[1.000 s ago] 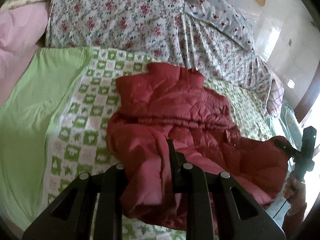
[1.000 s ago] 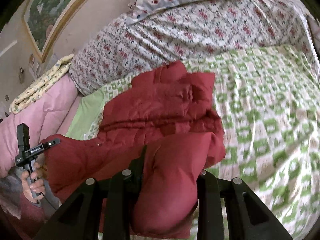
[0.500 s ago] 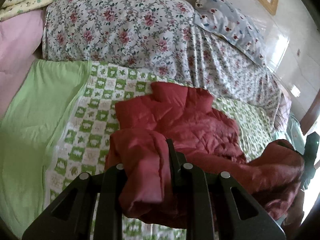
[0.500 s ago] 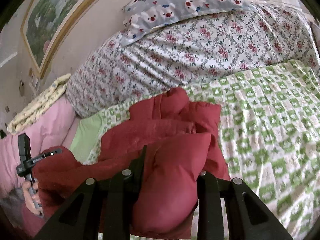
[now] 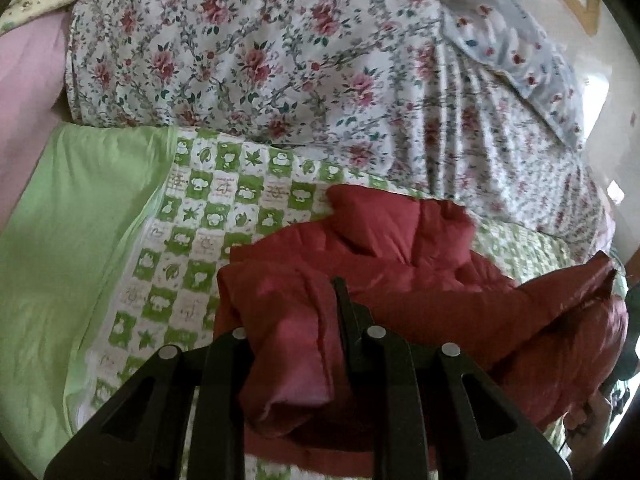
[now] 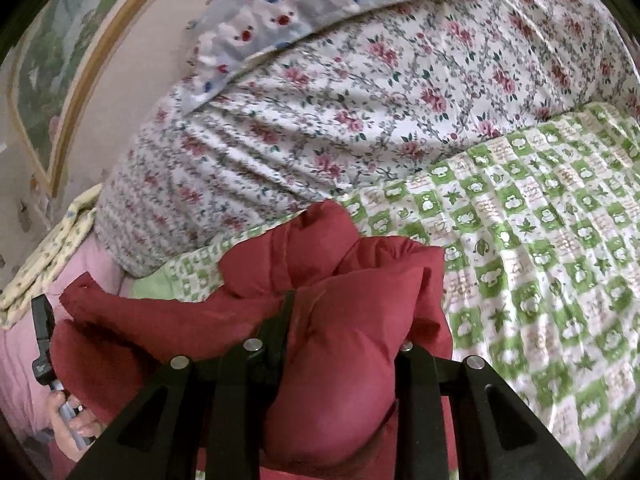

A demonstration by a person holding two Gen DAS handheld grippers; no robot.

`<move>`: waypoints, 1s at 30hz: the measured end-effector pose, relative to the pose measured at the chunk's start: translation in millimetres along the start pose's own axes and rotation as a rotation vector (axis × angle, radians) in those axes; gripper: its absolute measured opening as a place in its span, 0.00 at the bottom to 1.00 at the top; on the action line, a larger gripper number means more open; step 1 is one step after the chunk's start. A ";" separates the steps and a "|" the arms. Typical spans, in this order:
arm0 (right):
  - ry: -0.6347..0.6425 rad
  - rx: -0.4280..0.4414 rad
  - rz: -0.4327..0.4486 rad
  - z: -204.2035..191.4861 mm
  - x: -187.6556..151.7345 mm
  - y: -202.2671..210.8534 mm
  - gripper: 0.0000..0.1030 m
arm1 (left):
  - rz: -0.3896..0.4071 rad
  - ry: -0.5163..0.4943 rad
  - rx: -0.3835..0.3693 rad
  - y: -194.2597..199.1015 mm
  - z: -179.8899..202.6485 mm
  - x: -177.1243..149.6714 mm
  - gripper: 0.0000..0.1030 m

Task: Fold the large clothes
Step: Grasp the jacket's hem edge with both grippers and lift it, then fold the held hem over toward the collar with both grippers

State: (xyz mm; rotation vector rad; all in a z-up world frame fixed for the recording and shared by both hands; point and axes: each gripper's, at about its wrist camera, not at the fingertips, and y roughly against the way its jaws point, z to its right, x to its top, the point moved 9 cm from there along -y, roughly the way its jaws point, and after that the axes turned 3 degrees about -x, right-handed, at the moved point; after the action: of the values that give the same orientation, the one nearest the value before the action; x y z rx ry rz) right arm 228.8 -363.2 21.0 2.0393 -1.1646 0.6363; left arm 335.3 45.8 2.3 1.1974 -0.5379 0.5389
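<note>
Both grippers are gripping the red jacket (image 5: 400, 264), which is lying bunched on the green checked sheet (image 5: 192, 216) of a bed. The left gripper (image 5: 296, 320) is pinching a thick wad of padded hem, its jaws closed on the fabric at 6 o'clock in the left wrist view. The right gripper (image 6: 344, 320) is doing the same with a puffy corner at 6 o'clock in the right wrist view, its jaws clamped on the cloth. From each camera the jacket's far end, with what looks like the collar, is sitting at about 12 o'clock of the gripped wad, close to the floral quilt (image 5: 260, 52) rolled along the head of the bed. The other tool and the person's hand (image 6: 72, 420) are showing at 8 o'clock in the right wrist view.

The step in hand looks like carrying the near hem over the body toward the collar, a first fold in half. Next, the two grippers should be lowering together so the hem lands level near the collar, then letting go; the padding is springy, so it may need pressing flat.
</note>
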 end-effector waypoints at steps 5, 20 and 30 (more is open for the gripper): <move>-0.067 -0.029 -0.018 21.5 7.9 -36.3 0.29 | -0.041 0.035 0.020 -40.4 -14.1 11.4 0.19; -0.084 -0.124 -0.050 45.2 21.7 -115.9 0.32 | -0.095 0.072 0.067 -135.7 -30.4 24.8 0.22; -0.121 -0.133 -0.055 58.7 21.6 -145.8 0.33 | -0.052 0.020 0.043 -90.6 -24.0 35.7 0.35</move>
State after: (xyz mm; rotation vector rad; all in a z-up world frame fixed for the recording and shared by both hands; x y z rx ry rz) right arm 371.2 -367.7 -48.9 2.0111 -1.1827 0.4023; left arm 423.4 47.7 -45.7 1.2423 -0.4788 0.5202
